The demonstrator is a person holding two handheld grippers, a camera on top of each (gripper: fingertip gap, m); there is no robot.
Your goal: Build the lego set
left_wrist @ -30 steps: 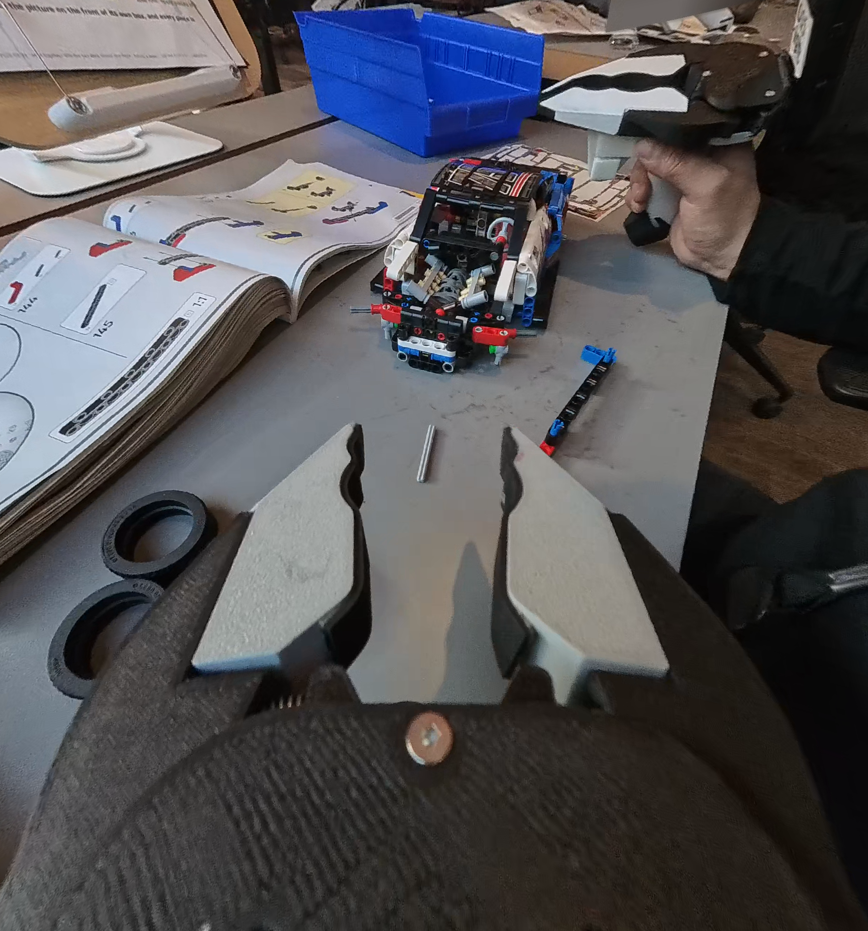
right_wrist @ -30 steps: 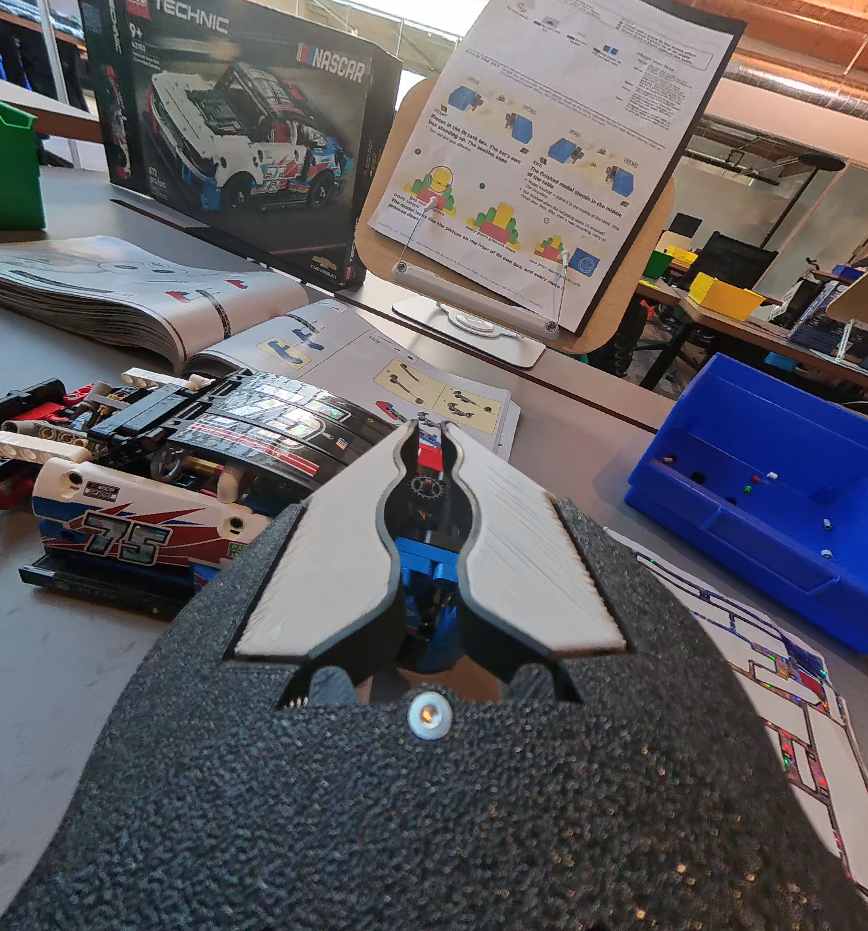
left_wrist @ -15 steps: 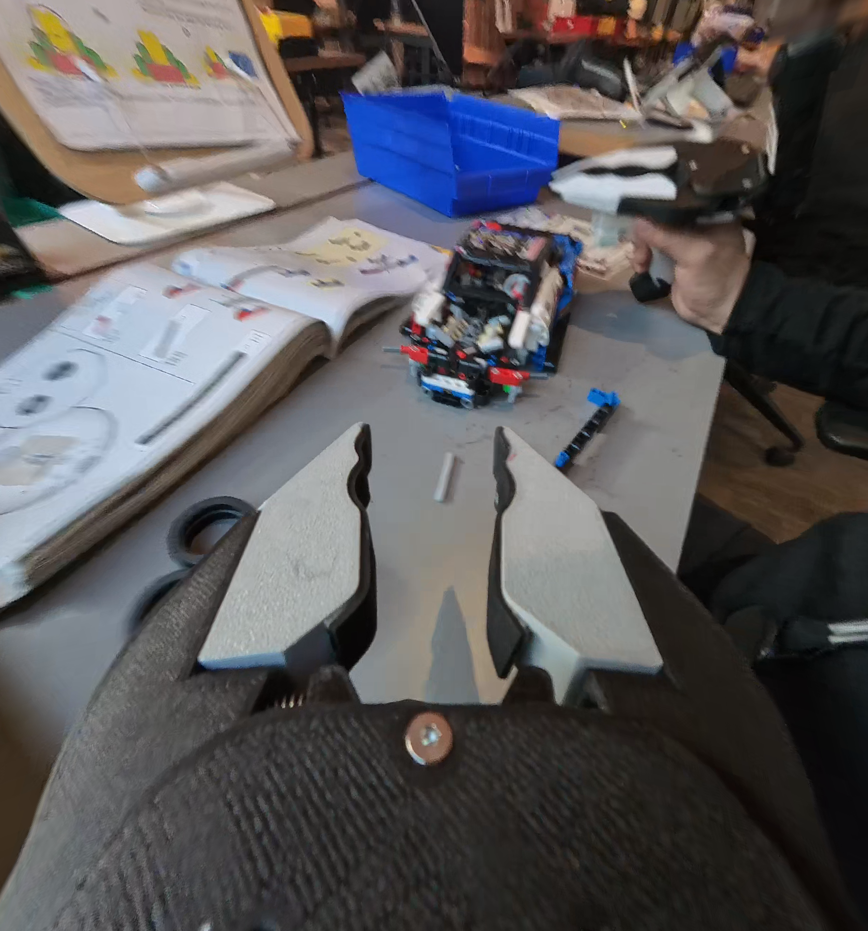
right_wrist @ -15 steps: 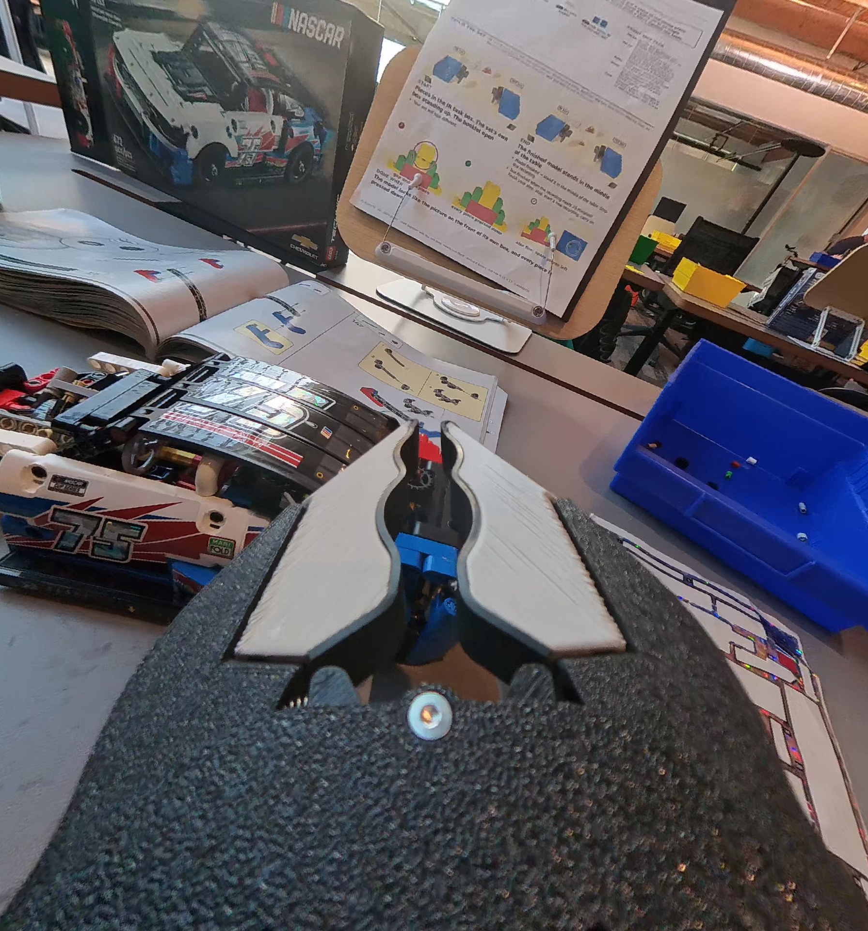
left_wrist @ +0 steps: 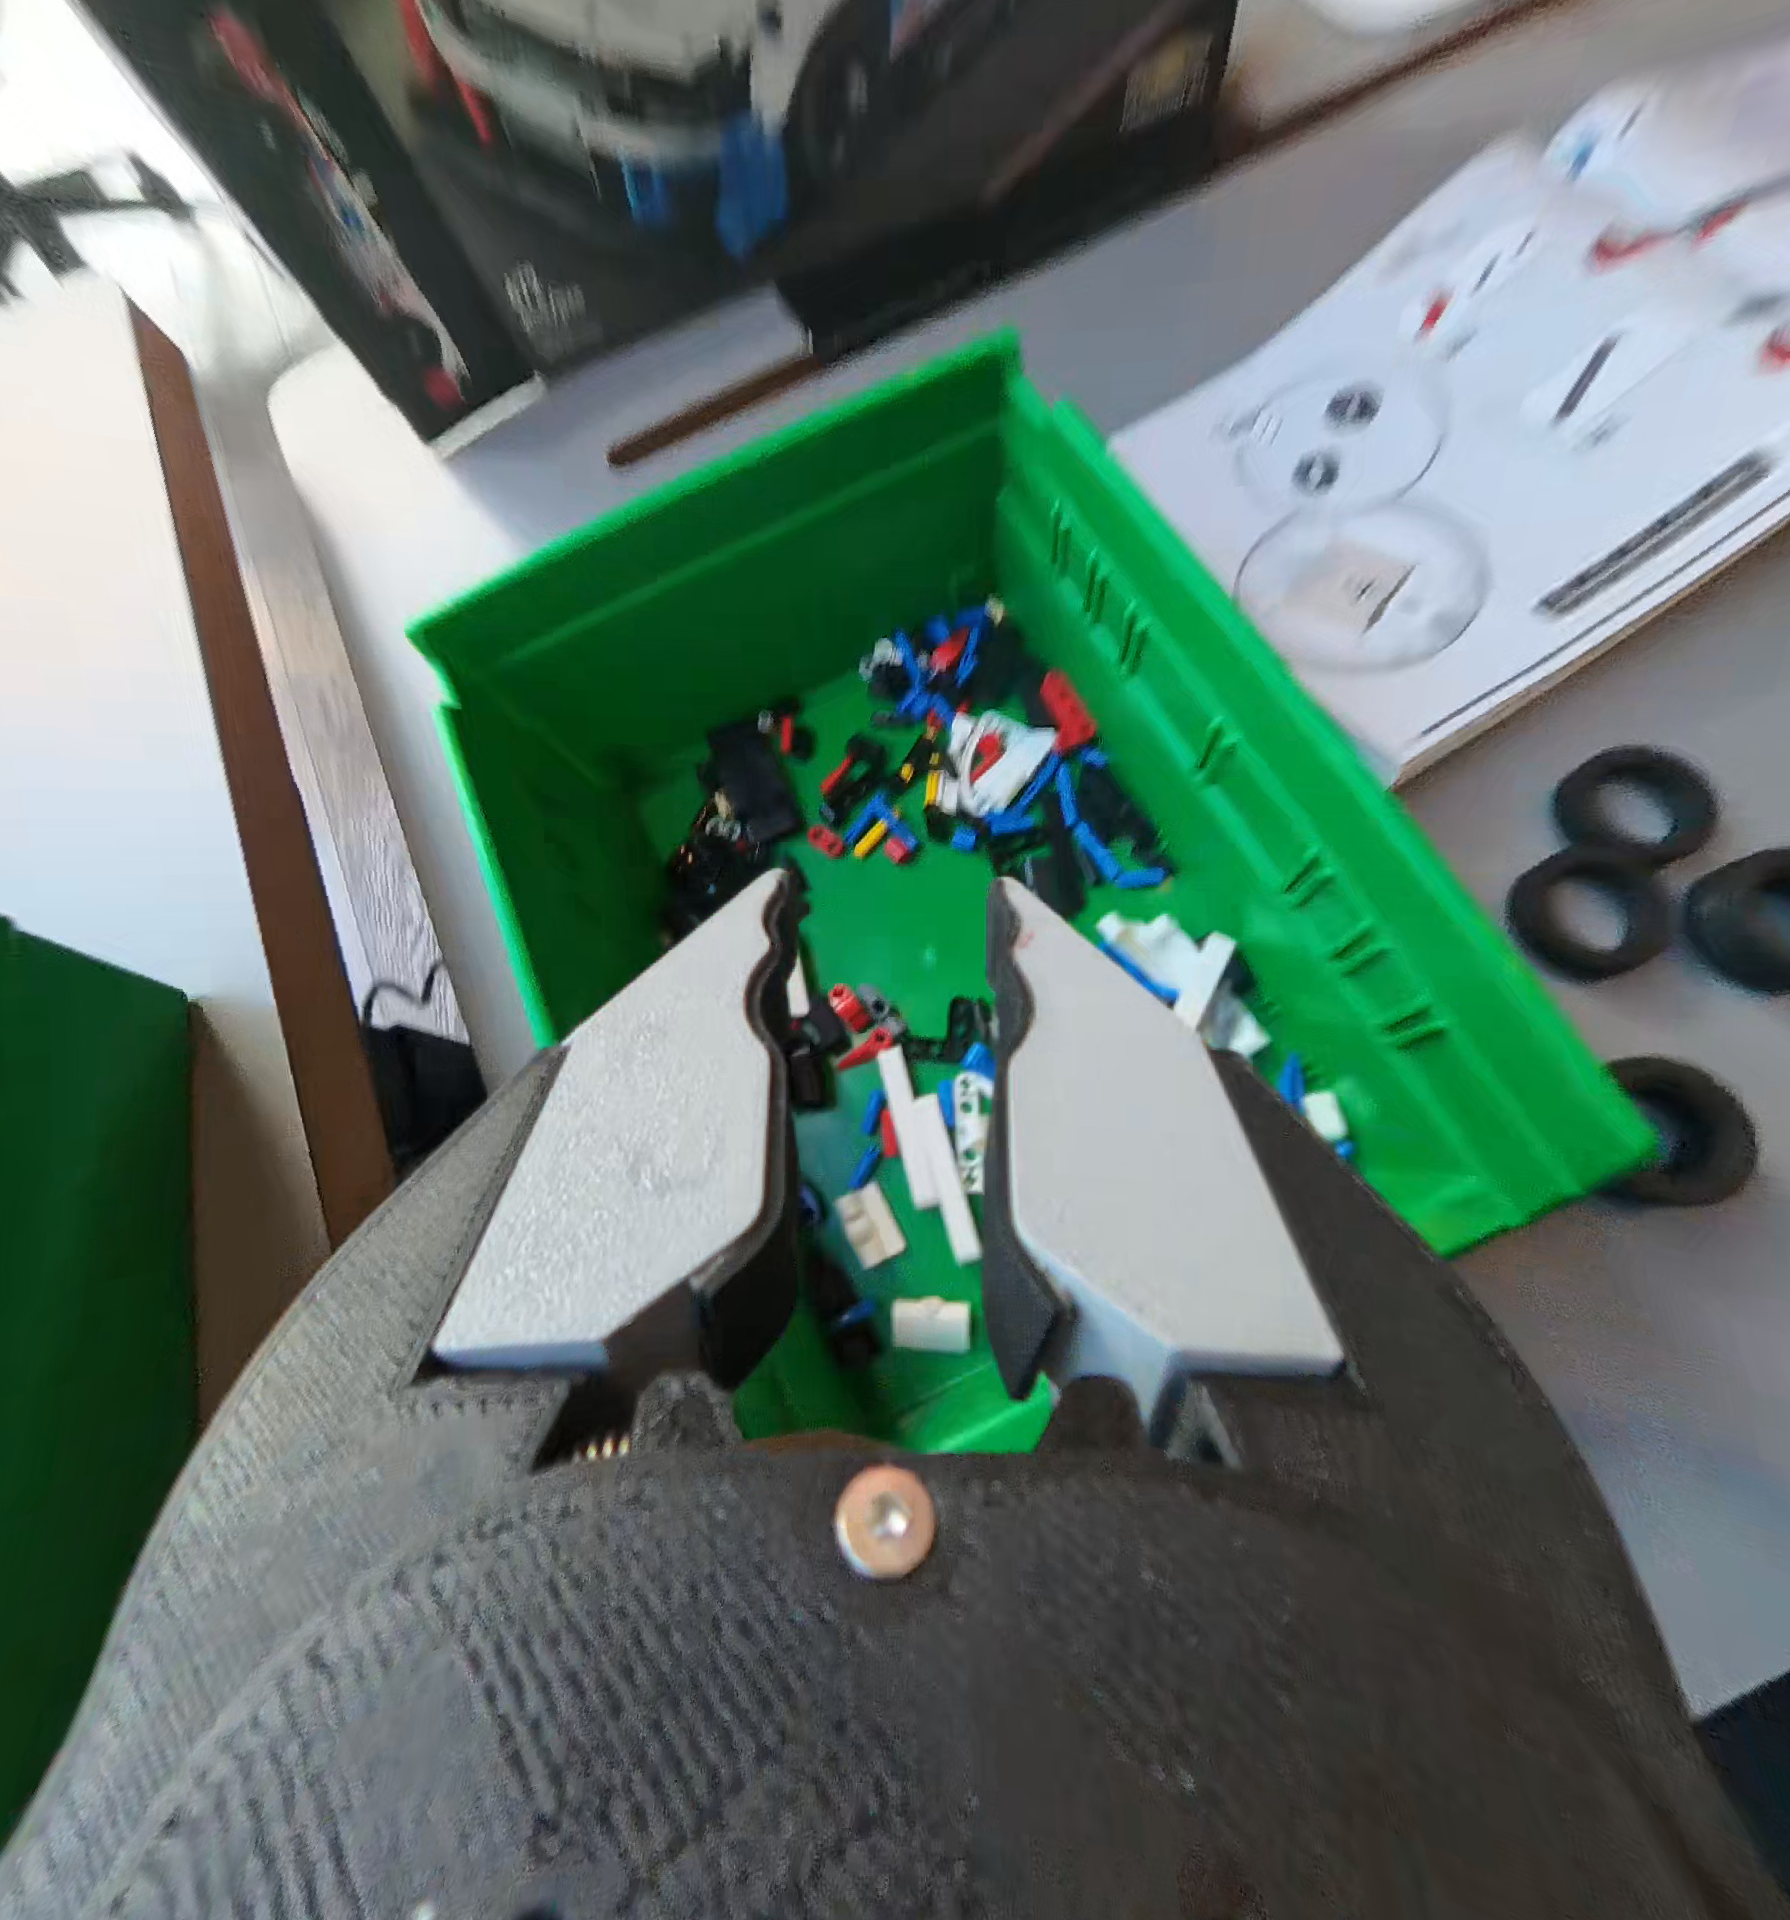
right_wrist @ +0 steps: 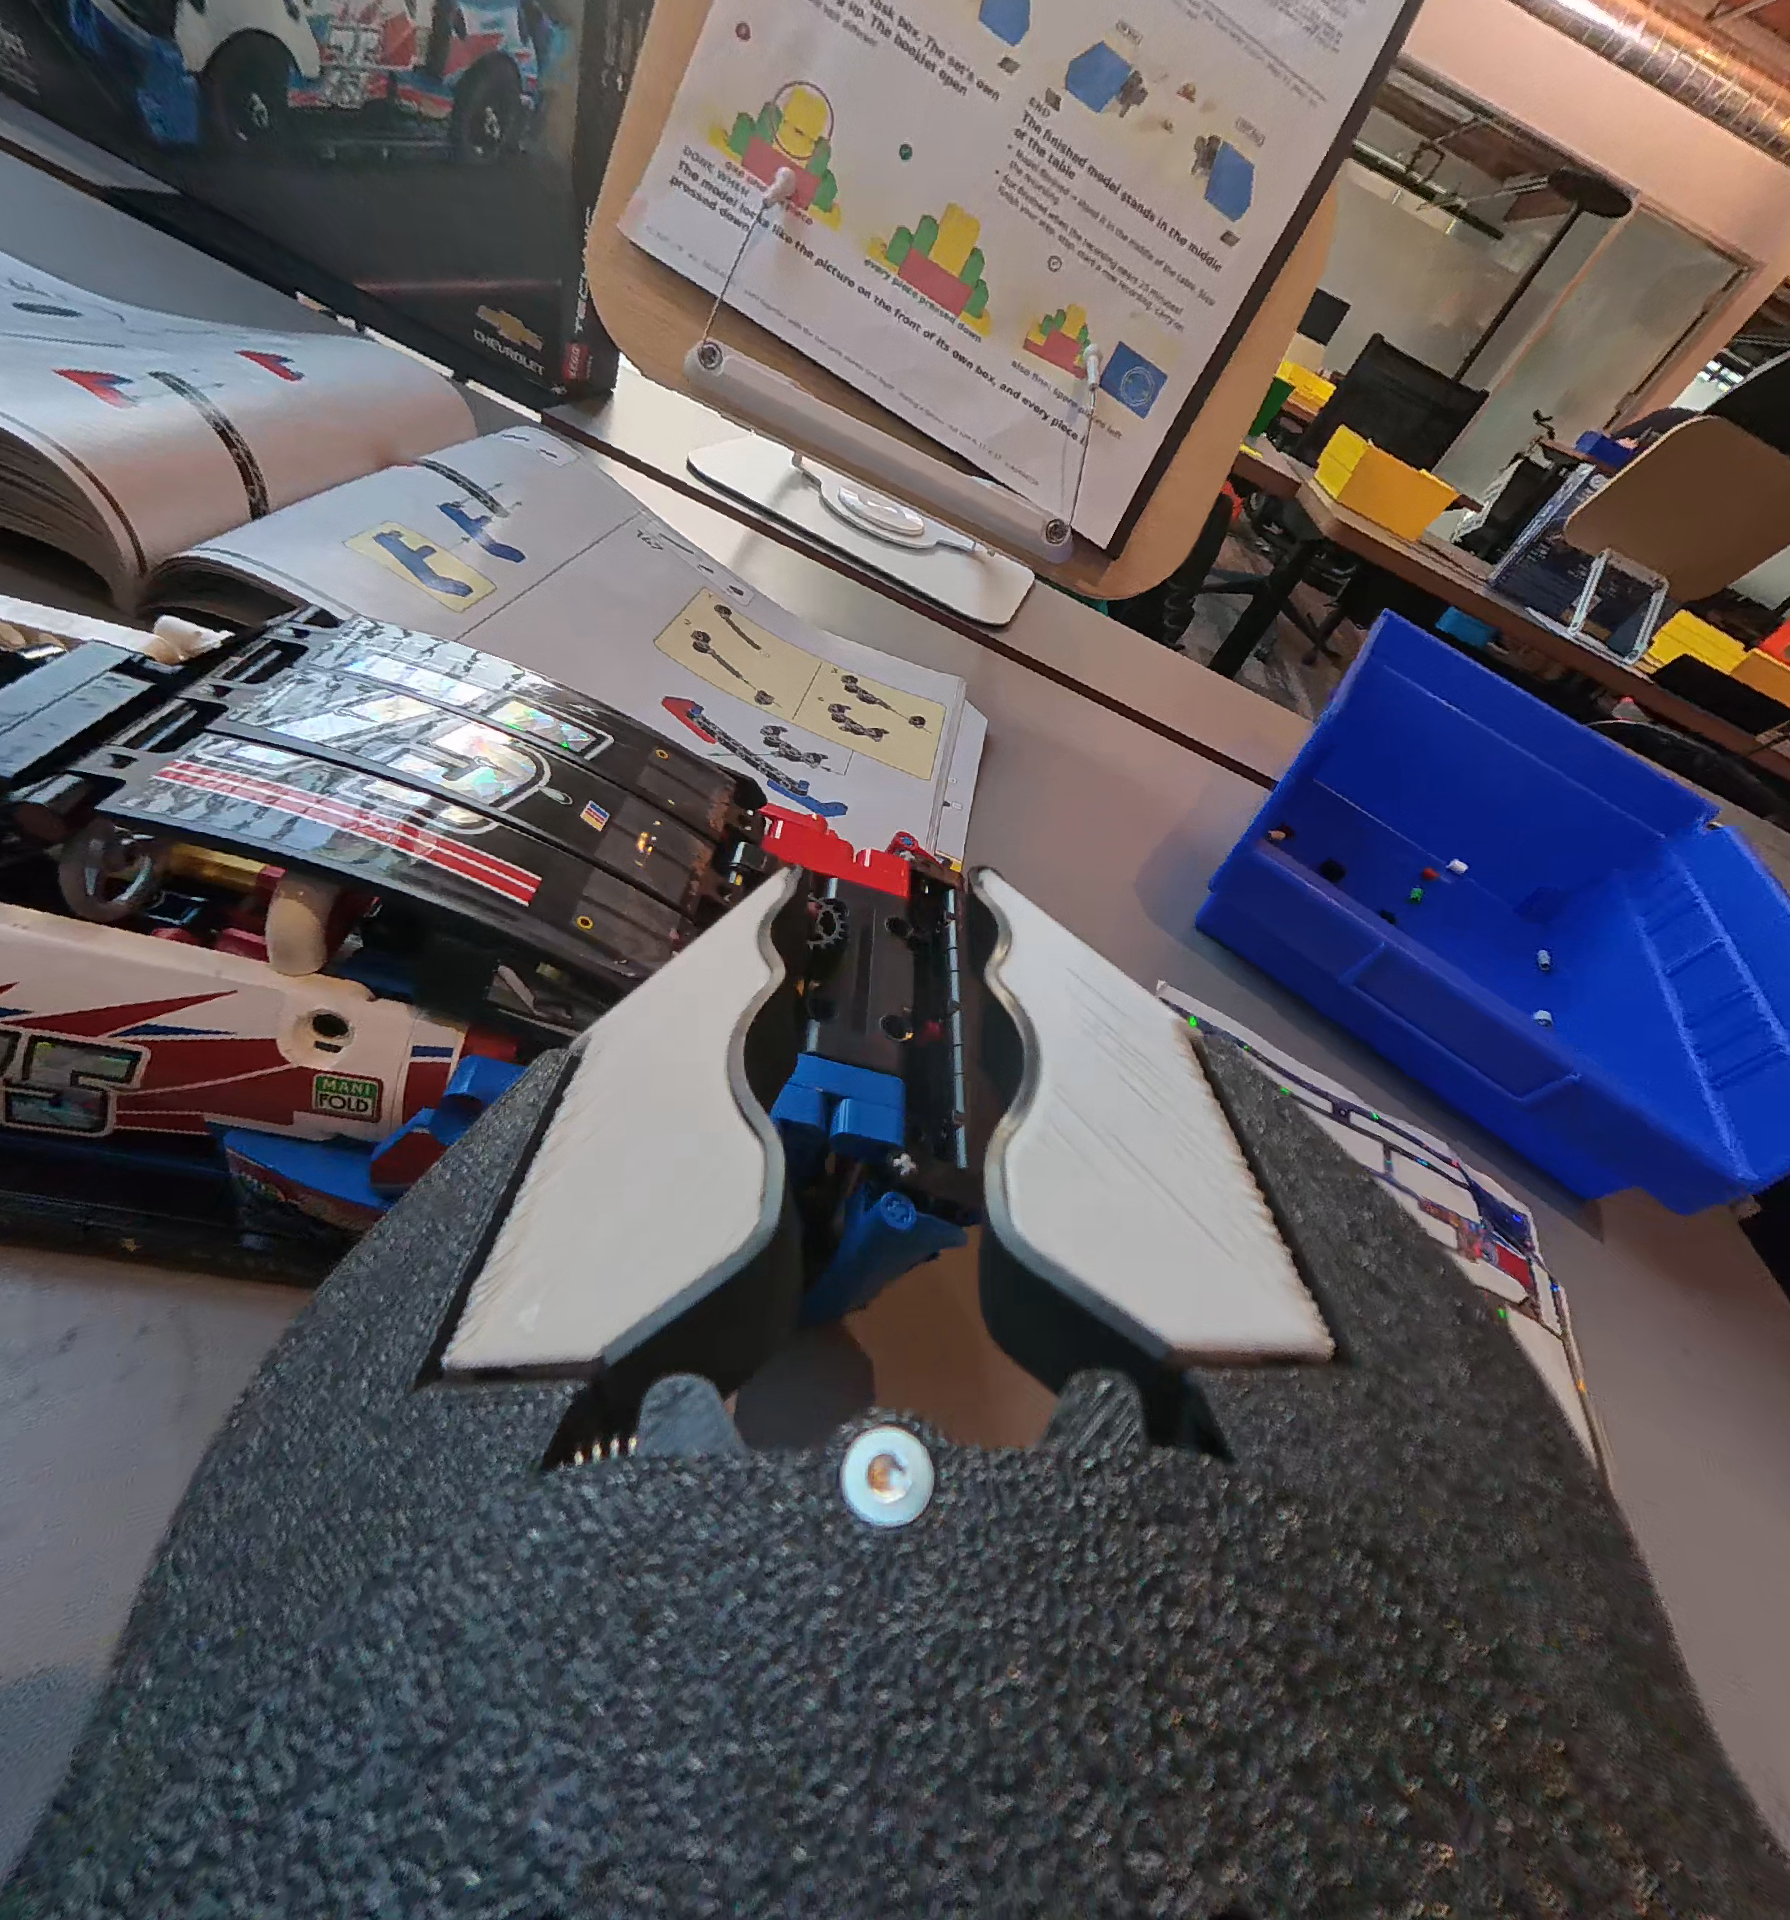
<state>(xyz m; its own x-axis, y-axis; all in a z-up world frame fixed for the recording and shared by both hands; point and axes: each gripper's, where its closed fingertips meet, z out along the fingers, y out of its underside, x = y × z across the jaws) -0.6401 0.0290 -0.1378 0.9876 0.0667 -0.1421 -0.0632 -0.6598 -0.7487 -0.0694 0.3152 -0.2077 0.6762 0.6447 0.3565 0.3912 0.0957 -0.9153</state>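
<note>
Swinging off the bench centre since a second ago, the left gripper [left_wrist: 886, 914] is now hovering over the green bin [left_wrist: 1286, 831] at the bench's left edge, fingers spread apart and gripping nothing, loose lego pieces [left_wrist: 932, 1122] lying between and beyond them. Black tyres [left_wrist: 1587, 914] are sitting just beside the bin's right wall. The right gripper [right_wrist: 886, 894] is opening wider, its fingers straddling the rear end of the lego car [right_wrist: 351, 894], whose long axis is running leftward away from them. A blue bin [right_wrist: 1493, 997] is sitting farther right.
</note>
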